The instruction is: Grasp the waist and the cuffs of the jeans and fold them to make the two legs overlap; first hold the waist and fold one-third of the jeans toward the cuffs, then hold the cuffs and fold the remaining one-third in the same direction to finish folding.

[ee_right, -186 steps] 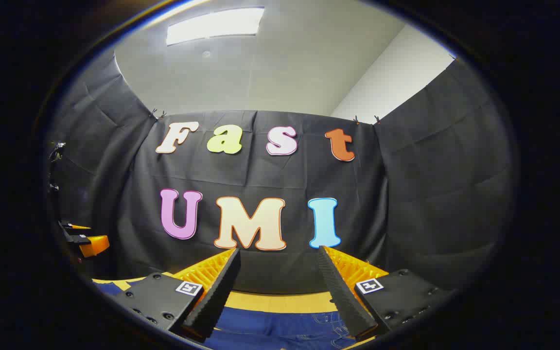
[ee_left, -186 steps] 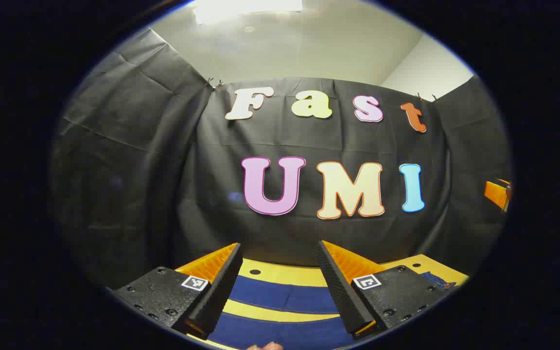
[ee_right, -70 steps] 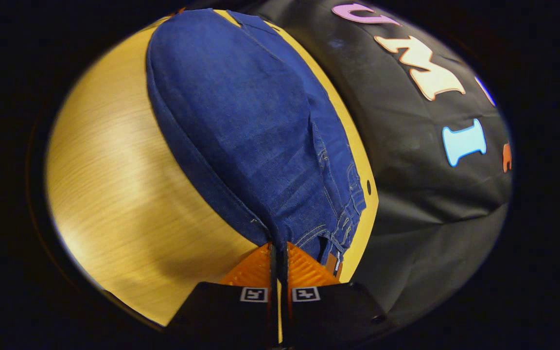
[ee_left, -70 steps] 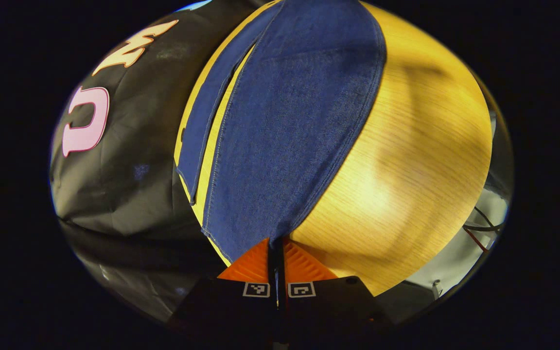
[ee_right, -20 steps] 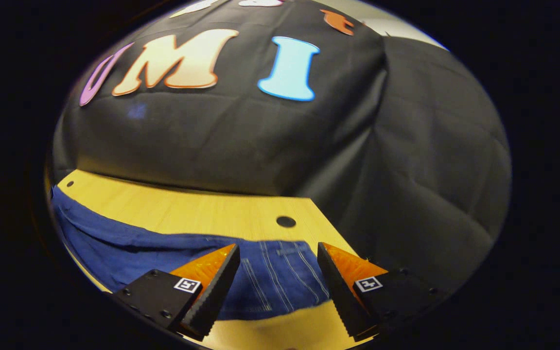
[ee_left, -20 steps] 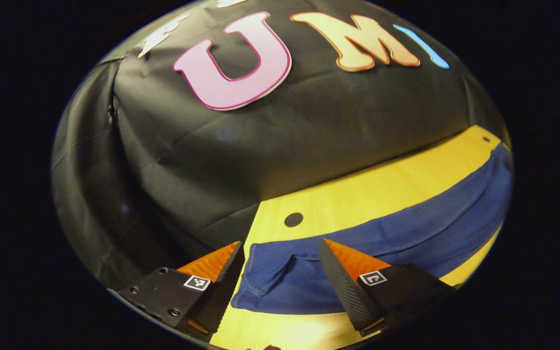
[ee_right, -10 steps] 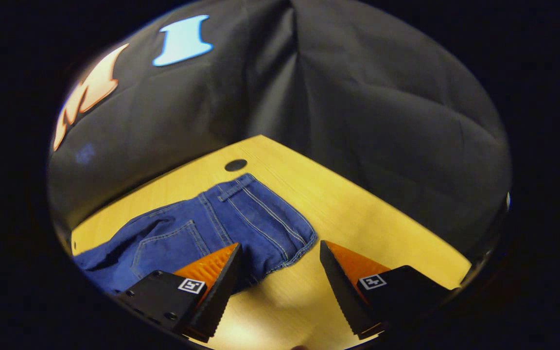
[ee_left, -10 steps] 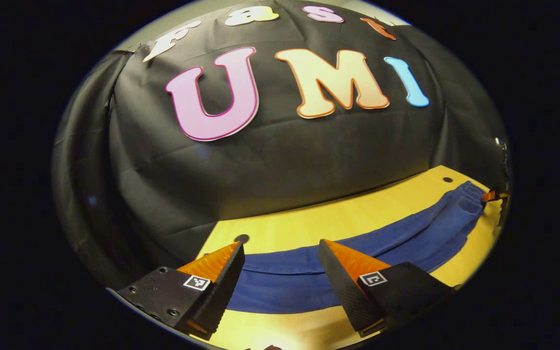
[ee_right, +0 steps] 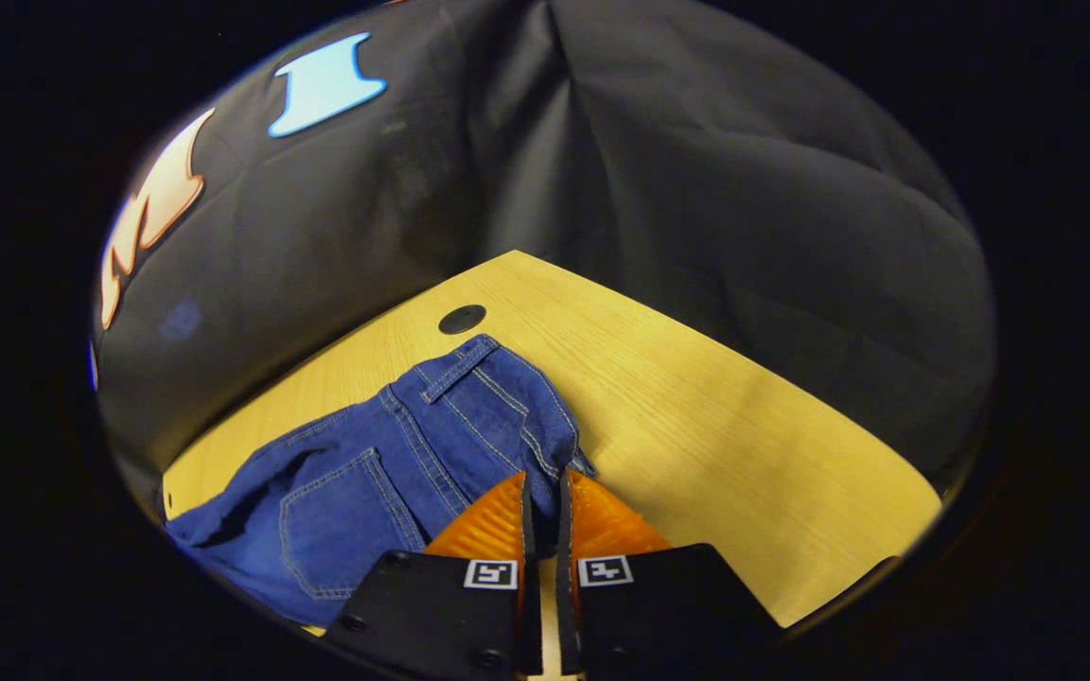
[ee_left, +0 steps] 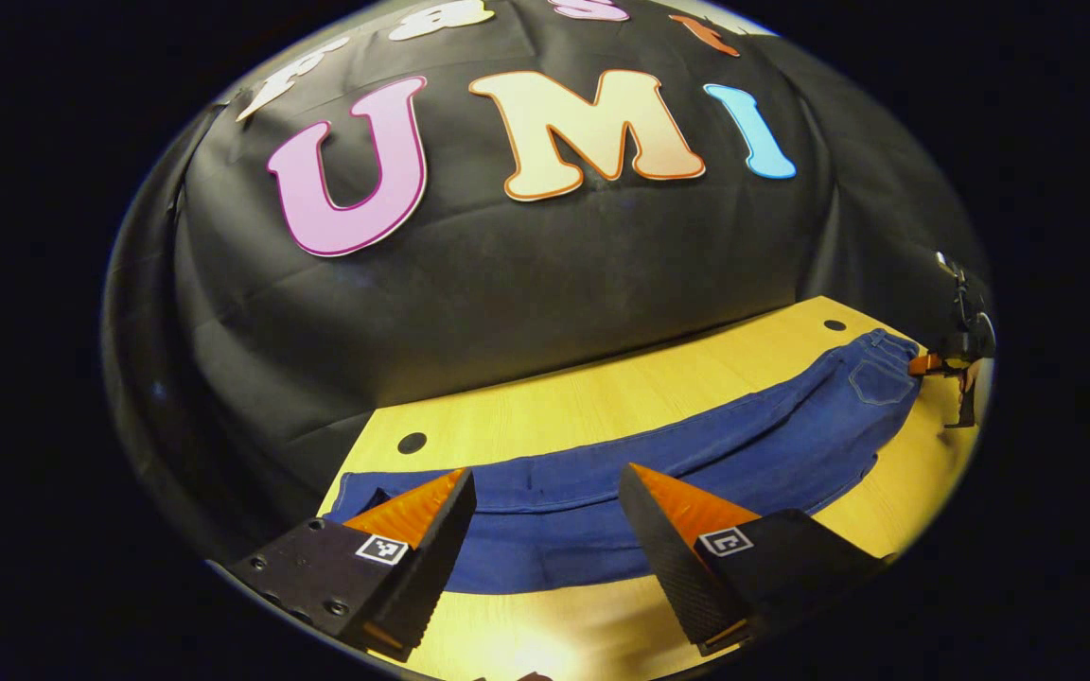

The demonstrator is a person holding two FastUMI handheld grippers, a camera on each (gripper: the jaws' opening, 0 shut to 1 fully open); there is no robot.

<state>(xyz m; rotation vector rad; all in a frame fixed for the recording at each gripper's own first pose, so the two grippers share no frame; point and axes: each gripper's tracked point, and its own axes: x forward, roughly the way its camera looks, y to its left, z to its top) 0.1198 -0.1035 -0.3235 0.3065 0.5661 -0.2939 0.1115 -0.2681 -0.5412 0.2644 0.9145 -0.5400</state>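
The blue jeans (ee_left: 696, 454) lie along the yellow wooden table (ee_left: 602, 397), legs overlapped in one long strip. In the left gripper view the cuffs (ee_left: 360, 499) rest just past my left gripper (ee_left: 547, 475), which hovers open above the leg. Far right in that view, the right gripper (ee_left: 933, 364) sits at the waist. In the right gripper view the waist of the jeans (ee_right: 431, 435), with its back pocket (ee_right: 337, 520), lies ahead, and my right gripper (ee_right: 543, 476) is shut on the near corner of the waistband.
Black cloth walls close off the table's far side and both ends. A round hole (ee_left: 411, 442) lies near the cuffs, and another hole (ee_right: 462, 319) sits just beyond the waistband. Bare tabletop (ee_right: 715, 416) stretches to the right of the waist.
My right gripper has moved forward and shut on the waistband's near corner; half a second ago it stood open. The left gripper stays open over the cuff end, shifted slightly.
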